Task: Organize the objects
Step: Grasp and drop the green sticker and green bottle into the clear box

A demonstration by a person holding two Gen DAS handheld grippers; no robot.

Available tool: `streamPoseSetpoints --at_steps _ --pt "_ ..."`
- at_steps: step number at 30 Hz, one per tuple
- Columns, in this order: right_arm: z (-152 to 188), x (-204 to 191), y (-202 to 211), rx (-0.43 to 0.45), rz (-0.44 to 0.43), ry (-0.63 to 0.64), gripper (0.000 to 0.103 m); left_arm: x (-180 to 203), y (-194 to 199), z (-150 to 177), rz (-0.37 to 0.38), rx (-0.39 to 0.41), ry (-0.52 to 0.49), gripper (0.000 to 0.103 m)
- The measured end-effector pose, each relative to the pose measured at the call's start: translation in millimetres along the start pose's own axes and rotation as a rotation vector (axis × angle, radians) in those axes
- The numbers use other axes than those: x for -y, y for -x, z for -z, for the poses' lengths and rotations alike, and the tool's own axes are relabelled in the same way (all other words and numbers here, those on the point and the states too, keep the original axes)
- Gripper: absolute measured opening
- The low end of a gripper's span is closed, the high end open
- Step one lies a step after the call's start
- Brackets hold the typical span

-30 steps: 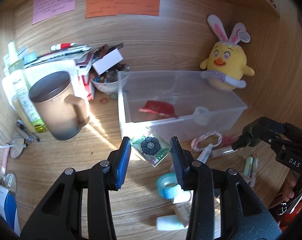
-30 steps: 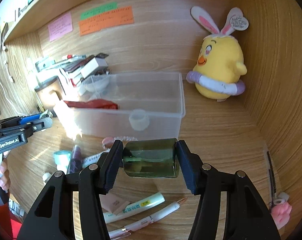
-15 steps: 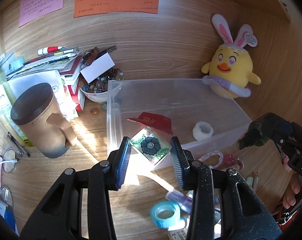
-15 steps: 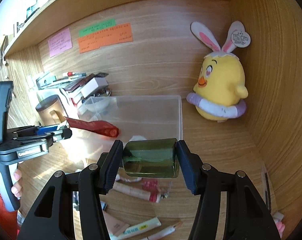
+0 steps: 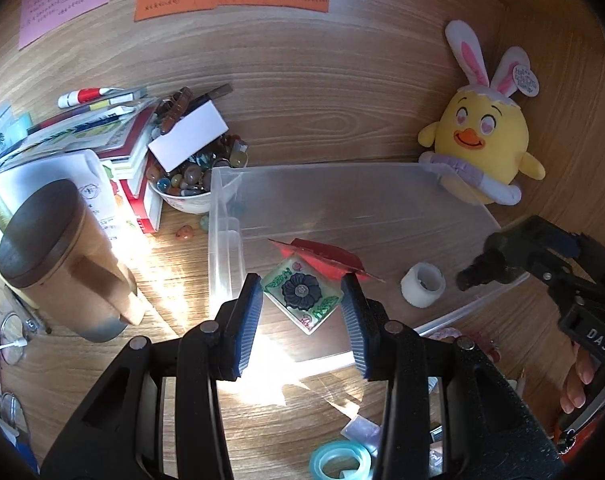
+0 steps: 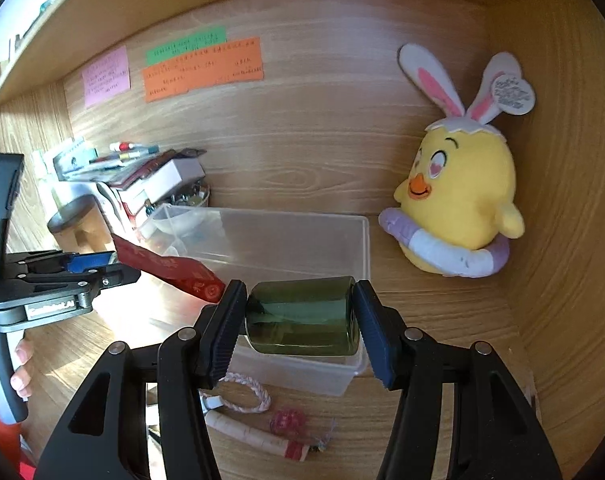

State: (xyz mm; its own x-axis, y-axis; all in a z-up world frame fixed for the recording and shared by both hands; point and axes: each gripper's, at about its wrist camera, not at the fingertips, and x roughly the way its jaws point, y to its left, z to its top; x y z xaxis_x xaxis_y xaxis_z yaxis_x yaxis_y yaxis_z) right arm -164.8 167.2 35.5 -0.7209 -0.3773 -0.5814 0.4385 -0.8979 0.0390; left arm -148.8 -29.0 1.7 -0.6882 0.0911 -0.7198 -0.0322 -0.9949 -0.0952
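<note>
My left gripper (image 5: 300, 300) is shut on a square tile with a dark flower pattern (image 5: 301, 295), held over the near left part of a clear plastic bin (image 5: 382, 178). In the bin lie a red packet (image 5: 326, 258) and a white tape roll (image 5: 421, 285). My right gripper (image 6: 300, 314) is shut on a dark green glass jar (image 6: 302, 316), held on its side above the bin's near right rim (image 6: 364, 240). The left gripper also shows in the right wrist view (image 6: 114, 270).
A yellow chick plush (image 6: 460, 204) sits at the back right. A brown lidded mug (image 5: 62, 256), a bowl of beads (image 5: 186, 184) and stacked books (image 5: 114, 136) stand left of the bin. A braided cord (image 6: 242, 394), tubes and a teal tape roll (image 5: 338, 460) lie in front.
Both grippers have moved up and forward over the bin, each still holding its object. The tile now hangs over the bin's inside instead of in front of it.
</note>
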Motion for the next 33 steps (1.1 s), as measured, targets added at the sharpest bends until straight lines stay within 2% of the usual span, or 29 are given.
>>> streamPoseSetpoints --at_steps 10,17,20,25,28,33 --pt "-4 -13 -41 -0.102 -0.052 0.019 0.052 0 -13 3 0.002 -0.039 -0.012 0.04" --pt "1 -24 -57 -0.153 -0.073 0.044 0.052 2 -11 4 -0.016 -0.023 -0.034 0.041" --pt "0 -27 -58 -0.154 -0.074 0.053 0.052 2 -8 4 -0.012 -0.015 -0.036 0.048" --pt "0 -33 -58 -0.151 -0.056 0.071 0.052 6 5 6 -0.037 0.028 -0.054 0.067" --pt "1 -37 -58 -0.154 -0.05 0.088 0.052 7 15 8 -0.037 0.049 -0.062 0.072" --pt "2 -38 -54 -0.152 -0.056 0.094 0.063 8 26 13 -0.047 0.068 -0.065 0.078"
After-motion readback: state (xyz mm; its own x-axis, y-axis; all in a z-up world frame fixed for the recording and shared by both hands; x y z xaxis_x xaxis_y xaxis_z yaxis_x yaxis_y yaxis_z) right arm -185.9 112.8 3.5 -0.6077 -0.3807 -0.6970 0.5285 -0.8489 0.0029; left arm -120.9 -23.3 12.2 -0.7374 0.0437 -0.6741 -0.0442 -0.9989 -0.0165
